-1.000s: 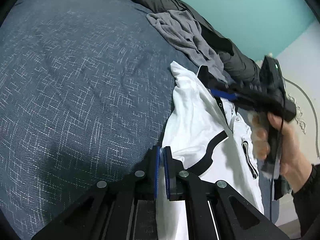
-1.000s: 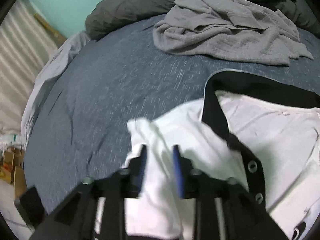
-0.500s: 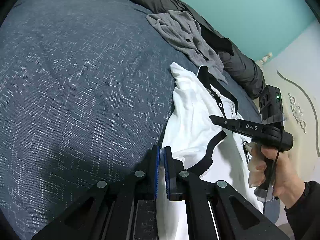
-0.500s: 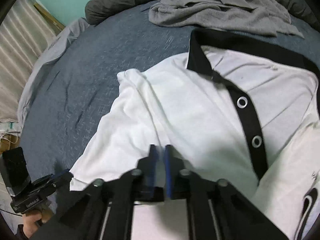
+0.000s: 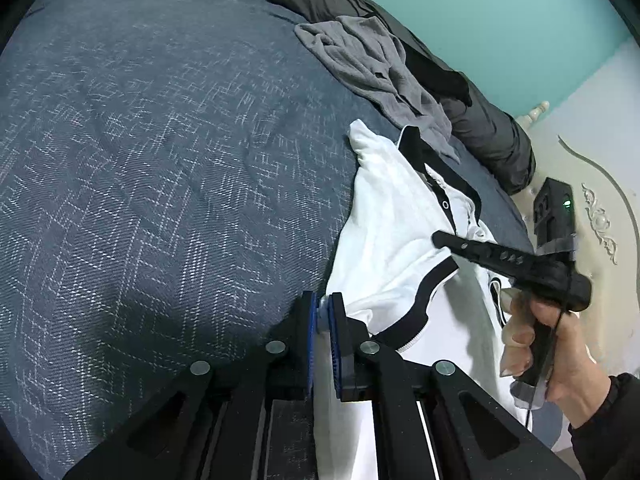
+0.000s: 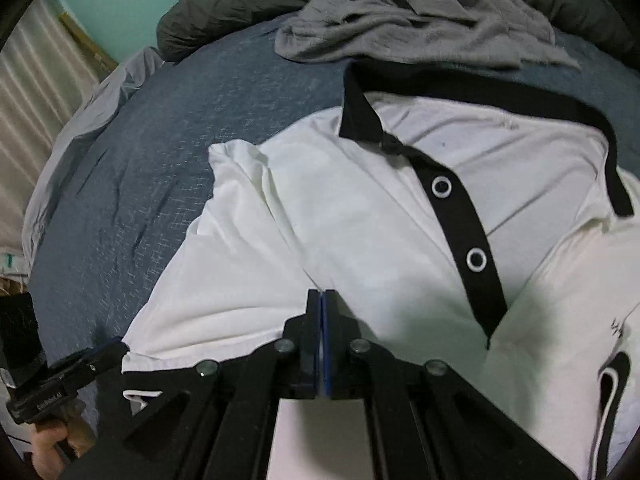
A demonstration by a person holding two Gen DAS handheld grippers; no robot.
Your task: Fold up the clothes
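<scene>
The white polo shirt (image 6: 360, 216) with black collar and placket lies face up on the bed (image 5: 160, 160), near its edge. The left tongs (image 5: 324, 312) pinch the shirt's side edge; their jaws are opening slightly, cloth between them. The right tongs (image 6: 321, 304), open a second ago over the shoulder, now stand closed on a fold of the shirt's chest. Beyond the collar lie a grey garment (image 6: 420, 20) and a dark duvet (image 6: 224, 4). The wall (image 5: 520, 20) is teal.
</scene>
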